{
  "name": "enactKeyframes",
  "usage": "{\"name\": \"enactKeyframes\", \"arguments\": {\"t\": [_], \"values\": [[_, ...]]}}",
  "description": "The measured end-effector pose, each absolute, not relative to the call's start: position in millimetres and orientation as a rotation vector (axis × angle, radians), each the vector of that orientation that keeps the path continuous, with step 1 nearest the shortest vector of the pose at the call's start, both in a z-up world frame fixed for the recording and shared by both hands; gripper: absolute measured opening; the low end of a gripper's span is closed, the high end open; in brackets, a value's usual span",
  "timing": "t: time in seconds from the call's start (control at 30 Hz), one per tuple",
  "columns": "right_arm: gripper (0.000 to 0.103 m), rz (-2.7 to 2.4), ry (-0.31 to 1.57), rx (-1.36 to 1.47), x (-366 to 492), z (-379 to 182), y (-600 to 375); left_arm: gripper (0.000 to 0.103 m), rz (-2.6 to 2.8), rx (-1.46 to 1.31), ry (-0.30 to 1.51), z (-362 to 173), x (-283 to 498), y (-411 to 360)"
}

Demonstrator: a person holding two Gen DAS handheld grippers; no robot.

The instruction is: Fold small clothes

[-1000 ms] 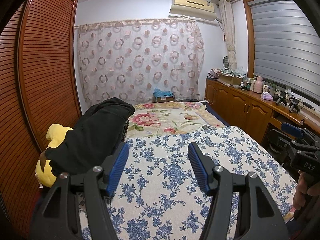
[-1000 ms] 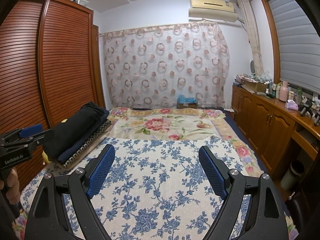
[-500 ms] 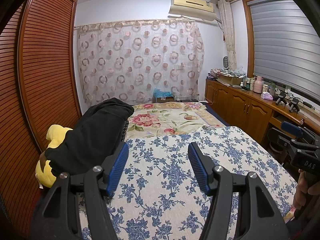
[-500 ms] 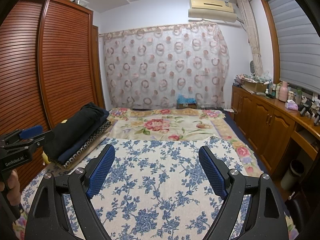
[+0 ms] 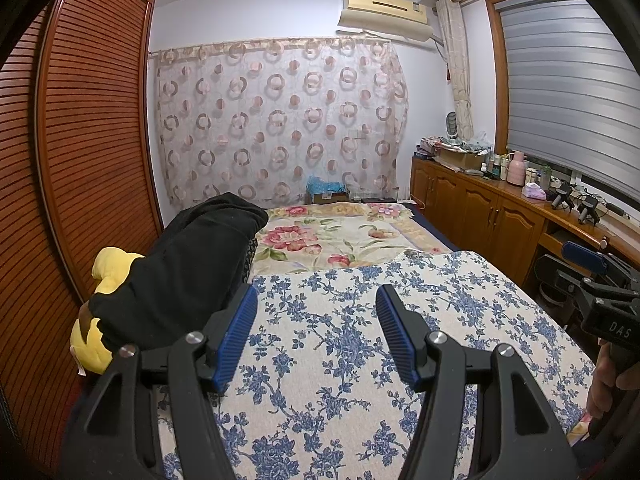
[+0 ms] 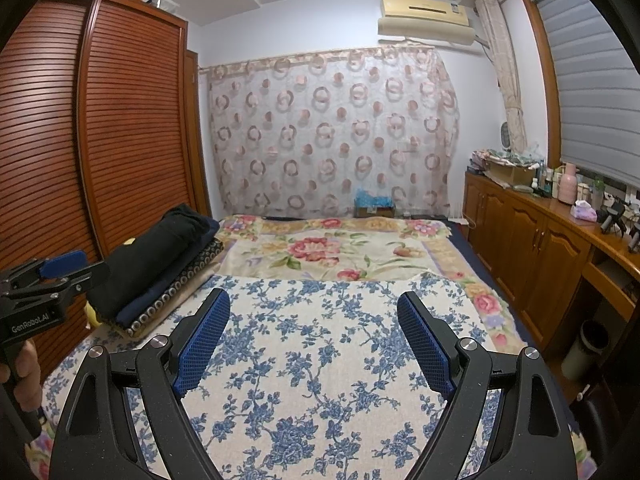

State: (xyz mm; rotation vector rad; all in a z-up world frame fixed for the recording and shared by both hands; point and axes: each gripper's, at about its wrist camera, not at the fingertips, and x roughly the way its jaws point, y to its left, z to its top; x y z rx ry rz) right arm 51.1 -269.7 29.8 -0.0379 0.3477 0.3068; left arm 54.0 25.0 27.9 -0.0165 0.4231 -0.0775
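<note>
Grippers both held above the near end of a bed, empty. Left gripper (image 5: 316, 334) seen with blue pads parted, only the blue-flowered bedspread (image 5: 344, 364) visible in the gap. Right gripper (image 6: 312, 344) spread wider, likewise with nothing between its pads, over the same bedspread (image 6: 320, 360). Noted at the right edge of the left wrist view: the right gripper's body and the hand (image 5: 612, 380) on its handle. Noted at the left edge of the right wrist view: the left gripper's body with its hand (image 6: 22, 376).

Stack of folded dark clothes (image 6: 160, 260) found at the left side of the bed, against the louvred wardrobe (image 6: 100, 128): black piece on top, navy beneath, patterned dark layer at the bottom. Same stack (image 5: 180, 276) lying just left of the left gripper's left pad, partly covering a yellow plush toy (image 5: 108, 276). Farther off, a pink-flowered blanket (image 5: 336, 236) over the far half of the bed, then a ring-patterned curtain (image 6: 332, 132). Wooden cabinets (image 6: 532, 256) along the right wall, bottles and clutter on top.
</note>
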Motion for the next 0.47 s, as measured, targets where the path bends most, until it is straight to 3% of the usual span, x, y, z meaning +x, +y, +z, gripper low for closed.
{"name": "enactKeyframes", "arguments": {"t": [0.47], "values": [[0.087,0.308,0.349,-0.037,51.4,29.5,-270.4,0.061,-0.077,-0.016,0.422,27.9,54.2,26.1]]}}
